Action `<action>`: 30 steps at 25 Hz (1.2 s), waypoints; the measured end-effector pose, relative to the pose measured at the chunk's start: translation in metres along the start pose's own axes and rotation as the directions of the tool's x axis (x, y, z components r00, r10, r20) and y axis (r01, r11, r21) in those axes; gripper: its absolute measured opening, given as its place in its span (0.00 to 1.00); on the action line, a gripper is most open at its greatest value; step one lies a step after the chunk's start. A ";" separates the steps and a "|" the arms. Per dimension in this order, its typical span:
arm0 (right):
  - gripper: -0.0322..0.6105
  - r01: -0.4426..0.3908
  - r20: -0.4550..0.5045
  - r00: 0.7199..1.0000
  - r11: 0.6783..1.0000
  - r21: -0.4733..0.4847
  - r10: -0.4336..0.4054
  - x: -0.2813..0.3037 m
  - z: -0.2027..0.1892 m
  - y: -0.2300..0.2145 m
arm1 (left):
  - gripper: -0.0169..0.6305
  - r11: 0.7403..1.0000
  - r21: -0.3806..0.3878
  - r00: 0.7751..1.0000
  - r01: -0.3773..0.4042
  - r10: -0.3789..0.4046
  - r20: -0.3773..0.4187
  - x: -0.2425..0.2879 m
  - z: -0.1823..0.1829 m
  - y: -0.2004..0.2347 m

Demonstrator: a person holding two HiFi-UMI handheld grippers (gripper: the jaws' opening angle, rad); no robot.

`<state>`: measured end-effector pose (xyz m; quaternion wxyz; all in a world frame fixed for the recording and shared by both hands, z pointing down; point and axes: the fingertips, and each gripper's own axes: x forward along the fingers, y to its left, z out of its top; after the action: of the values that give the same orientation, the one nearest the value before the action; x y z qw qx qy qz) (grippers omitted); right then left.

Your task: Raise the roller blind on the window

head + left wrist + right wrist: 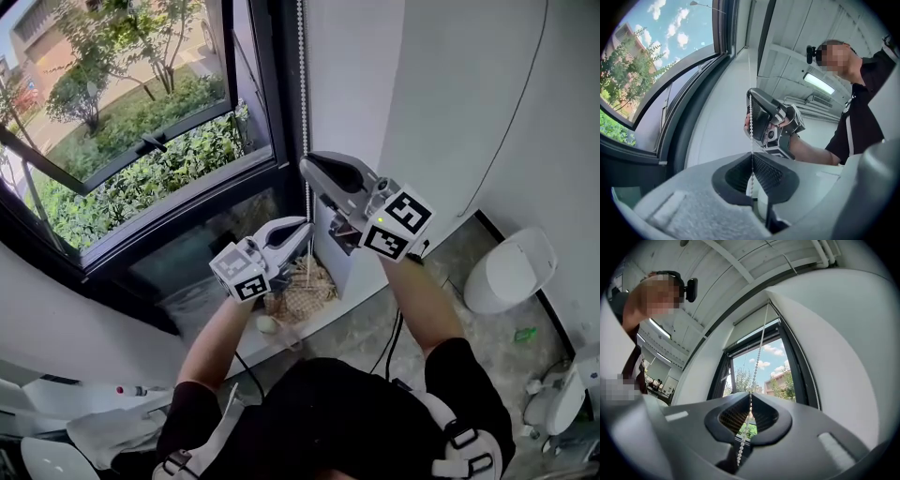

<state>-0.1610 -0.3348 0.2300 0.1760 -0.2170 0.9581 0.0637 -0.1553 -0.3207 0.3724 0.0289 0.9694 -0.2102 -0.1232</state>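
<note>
A white bead chain [302, 84] hangs down the dark window frame [272, 112] beside the white wall. High on it, my right gripper [309, 167] is shut on the chain, which runs between its closed tips [750, 394] up to the rolled blind [752, 324] at the window's top. Lower on the same chain [750, 117], my left gripper [305, 230] is also shut, the beads pinched between its tips [752, 157]. In the left gripper view the right gripper [764, 119] shows just above, gripping the chain.
A wicker basket [300, 291] sits on the floor under the grippers by the wall. A white rounded fixture [511, 272] stands to the right. A black cable [389, 342] trails over the floor. The white wall corner [352, 94] is right beside the chain.
</note>
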 end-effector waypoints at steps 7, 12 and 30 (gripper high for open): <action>0.07 0.063 -0.166 0.984 0.998 0.015 -0.060 -0.036 -0.090 -0.009 | 0.04 0.999 0.034 0.969 0.016 -0.007 -0.248 -0.010 -0.096 0.002; 0.07 0.074 -0.199 0.978 0.997 0.015 -0.069 -0.064 -0.126 0.007 | 0.05 0.998 0.023 0.926 0.052 -0.039 -0.375 -0.015 -0.139 -0.002; 0.06 0.058 -0.298 0.954 0.997 0.043 -0.042 -0.091 -0.163 0.014 | 0.24 0.995 0.041 0.996 0.091 -0.092 0.017 0.024 0.085 0.022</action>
<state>-0.1408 -0.3193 0.4150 0.0372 -0.2437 0.9691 0.0013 -0.1645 -0.3512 0.2871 0.0018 0.9772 -0.1684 -0.1294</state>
